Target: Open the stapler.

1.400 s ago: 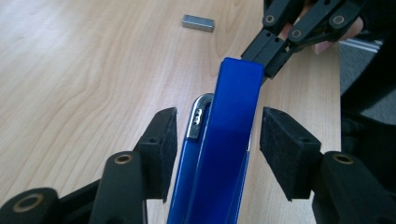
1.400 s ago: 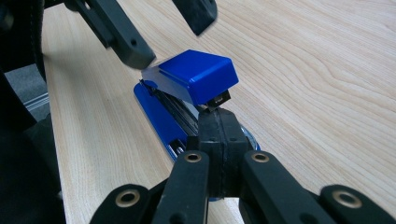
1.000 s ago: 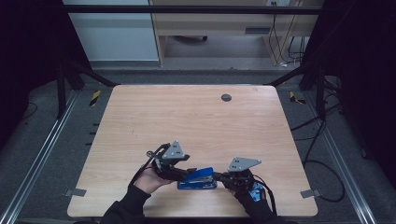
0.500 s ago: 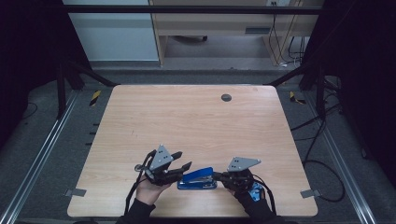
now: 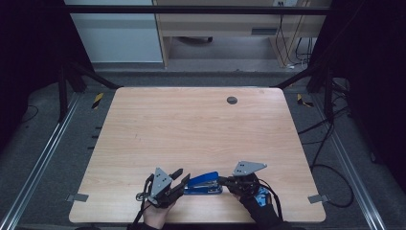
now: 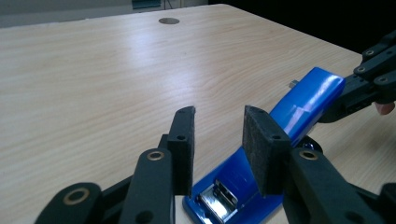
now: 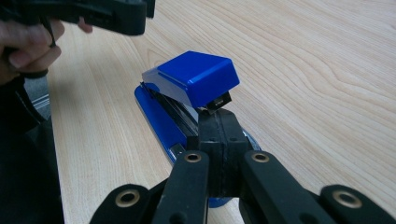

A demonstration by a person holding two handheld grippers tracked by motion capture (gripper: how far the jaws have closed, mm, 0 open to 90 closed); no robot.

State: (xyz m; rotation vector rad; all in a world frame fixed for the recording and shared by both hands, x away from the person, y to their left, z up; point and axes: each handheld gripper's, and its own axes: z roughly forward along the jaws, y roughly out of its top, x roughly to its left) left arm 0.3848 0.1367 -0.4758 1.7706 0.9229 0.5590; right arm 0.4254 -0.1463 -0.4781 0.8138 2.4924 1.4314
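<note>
- High view: the blue stapler lies near the front edge of the table, between the left gripper and the right gripper. Open wood stretches ahead; little room remains toward the person.
- Left gripper view: its jaws have just been closing and stand part open over the stapler's front end, pads not pressing it, likely lining up a grasp.
- Right gripper view: its jaws are pressed together at the stapler's rear under the raised top, seemingly steadying it.
</note>
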